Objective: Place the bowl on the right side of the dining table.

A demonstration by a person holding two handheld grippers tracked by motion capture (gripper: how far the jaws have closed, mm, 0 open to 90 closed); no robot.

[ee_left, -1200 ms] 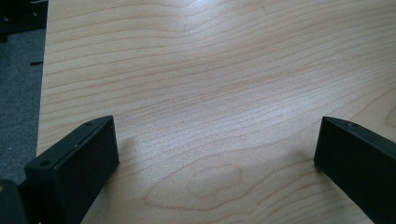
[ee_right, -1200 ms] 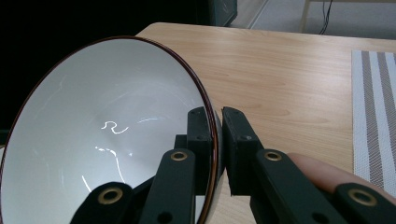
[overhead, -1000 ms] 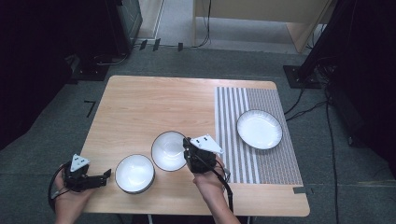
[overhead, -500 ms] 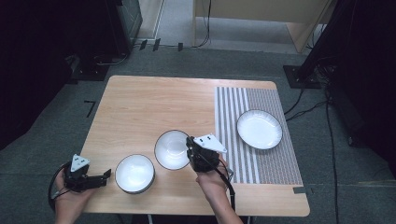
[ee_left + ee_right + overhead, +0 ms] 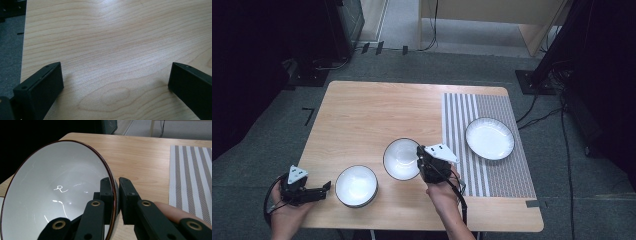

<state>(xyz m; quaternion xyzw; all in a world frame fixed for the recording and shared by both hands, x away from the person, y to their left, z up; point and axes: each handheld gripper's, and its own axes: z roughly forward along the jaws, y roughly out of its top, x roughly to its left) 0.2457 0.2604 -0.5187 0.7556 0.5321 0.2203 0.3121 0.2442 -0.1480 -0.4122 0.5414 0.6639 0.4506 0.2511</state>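
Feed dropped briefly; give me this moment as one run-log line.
right gripper: shut on bowl rim | left gripper: open, idle | second bowl: on table | plate: on mat

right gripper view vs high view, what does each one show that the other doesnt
Right gripper view alone: the right gripper has one jaw inside and one outside the rim of the held bowl, with a dark line edging that rim.

High view alone: a second bowl near the left gripper, a white plate on the striped mat, and both of the person's hands.

Both: the held bowl, the wooden table and the striped mat.
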